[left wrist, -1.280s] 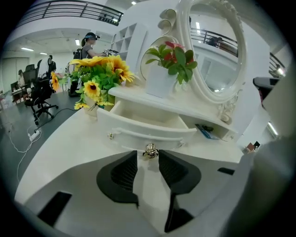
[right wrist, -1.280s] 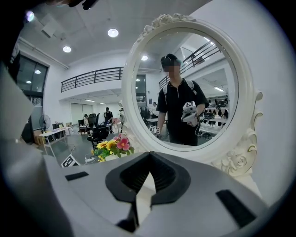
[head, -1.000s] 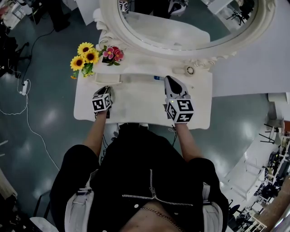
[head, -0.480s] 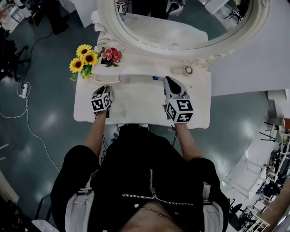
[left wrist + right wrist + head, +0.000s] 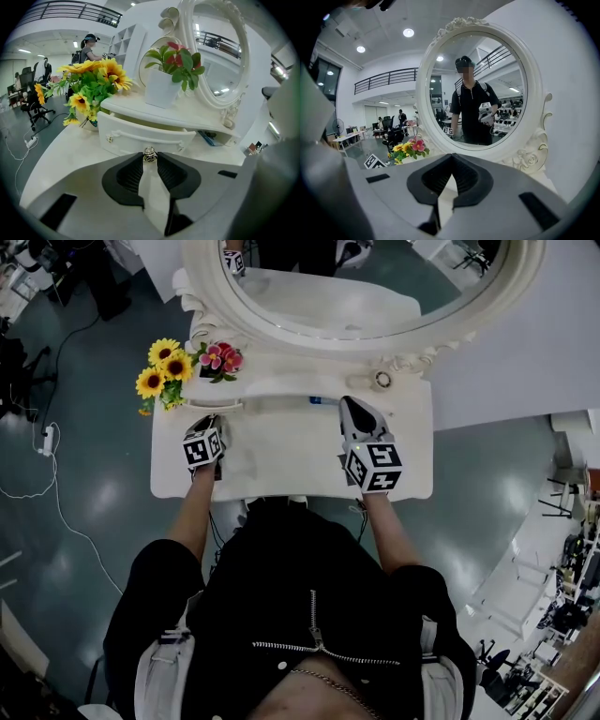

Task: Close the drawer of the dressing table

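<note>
The drawer (image 5: 145, 138) sits under the raised shelf (image 5: 173, 117) at the left end of the dressing table (image 5: 281, 451), and it is pulled partway out: a dark gap shows above its front panel, so the closing is not yet done. All of the push is left, by my reading.

Just in front of the drawer, the left gripper (image 5: 149, 158) points at its front panel with the jaws pinched on a small silver ring (image 5: 149, 153) at their very tips. I cannot tell whether the tips touch the panel. The ring may need to be set down or dropped in before the drawer is pushed home.

Well to the right of the drawer, the right gripper (image 5: 352, 409) hovers over the tabletop with its jaws together and nothing between them, aimed at the oval mirror (image 5: 476, 89).

Left of the drawer stand sunflowers (image 5: 155, 376). On the shelf above it is a white pot of pink flowers (image 5: 217, 357). To the right of the drawer, a blue item (image 5: 208, 138) lies under the shelf. None of these blocks the drawer's path; only the left gripper is in front of it.
</note>
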`<state>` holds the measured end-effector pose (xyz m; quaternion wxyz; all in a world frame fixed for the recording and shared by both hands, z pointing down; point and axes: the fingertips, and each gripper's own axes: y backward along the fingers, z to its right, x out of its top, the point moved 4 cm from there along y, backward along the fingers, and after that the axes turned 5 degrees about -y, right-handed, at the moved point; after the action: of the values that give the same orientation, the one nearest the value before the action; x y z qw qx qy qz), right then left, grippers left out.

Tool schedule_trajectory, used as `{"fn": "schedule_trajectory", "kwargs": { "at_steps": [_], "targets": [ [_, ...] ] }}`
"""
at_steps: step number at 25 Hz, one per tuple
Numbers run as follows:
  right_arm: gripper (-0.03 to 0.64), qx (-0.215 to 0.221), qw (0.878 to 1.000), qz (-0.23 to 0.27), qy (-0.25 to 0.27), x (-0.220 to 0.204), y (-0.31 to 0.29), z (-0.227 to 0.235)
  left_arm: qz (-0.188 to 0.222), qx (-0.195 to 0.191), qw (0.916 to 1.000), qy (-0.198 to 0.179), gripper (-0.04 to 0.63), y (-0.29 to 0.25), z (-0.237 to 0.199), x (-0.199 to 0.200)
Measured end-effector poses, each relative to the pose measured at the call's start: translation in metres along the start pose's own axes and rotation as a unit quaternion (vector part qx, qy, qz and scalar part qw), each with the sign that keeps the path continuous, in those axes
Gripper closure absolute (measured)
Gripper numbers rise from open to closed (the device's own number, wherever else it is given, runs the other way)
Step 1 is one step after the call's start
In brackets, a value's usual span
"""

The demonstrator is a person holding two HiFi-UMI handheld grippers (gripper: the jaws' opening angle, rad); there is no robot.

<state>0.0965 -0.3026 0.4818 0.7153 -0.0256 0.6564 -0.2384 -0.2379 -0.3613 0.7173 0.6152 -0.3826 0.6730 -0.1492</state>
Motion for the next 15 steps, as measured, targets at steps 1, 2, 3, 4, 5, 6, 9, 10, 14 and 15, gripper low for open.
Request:
{"fn": "schedule_trajectory", "kwargs": {
  "at_steps": [1,2,3,4,5,6,9,10,14,15],
  "targets": [
    [0.611,-0.002,1.000,0.000,-0.001,0.000,0.001,0.001,-0.001,-0.001,1.0000,0.000,0.488,-0.002,0.000,0.001],
    [0.611,-0.003,1.000,0.000,-0.003,0.000,0.001,0.002,-0.002,-0.001,1.0000,-0.001,0.488,-0.003,-0.001,0.002],
    [0.611,-0.005,1.000,0.000,-0.003,-0.001,0.001,0.002,-0.004,0.000,1.0000,-0.002,0.488,-0.004,-0.001,0.002],
    [0.611,-0.005,1.000,0.000,-0.003,-0.001,0.002,0.002,-0.005,0.001,1.0000,-0.003,0.488,-0.004,-0.002,0.003],
    [0.611,-0.007,1.000,0.000,-0.003,-0.002,0.003,0.003,-0.006,0.000,1.0000,-0.002,0.488,-0.006,-0.002,0.004],
    [0.611,-0.008,1.000,0.000,-0.003,-0.002,0.004,0.003,-0.007,-0.001,1.0000,-0.002,0.488,-0.007,-0.002,0.004],
    [0.611,-0.013,1.000,0.000,-0.005,-0.003,0.006,0.006,-0.009,0.001,1.0000,-0.002,0.488,-0.010,-0.004,0.006],
    [0.611,-0.015,1.000,0.000,-0.005,-0.003,0.007,0.007,-0.010,0.000,1.0000,-0.001,0.488,-0.012,-0.005,0.006],
    [0.611,-0.018,1.000,-0.002,-0.006,-0.005,0.008,0.008,-0.008,-0.003,1.0000,-0.002,0.488,-0.017,-0.005,0.011],
    [0.611,-0.018,1.000,-0.002,-0.006,-0.005,0.008,0.008,-0.008,-0.003,1.0000,-0.004,0.488,-0.018,-0.006,0.013]
  ]
}}
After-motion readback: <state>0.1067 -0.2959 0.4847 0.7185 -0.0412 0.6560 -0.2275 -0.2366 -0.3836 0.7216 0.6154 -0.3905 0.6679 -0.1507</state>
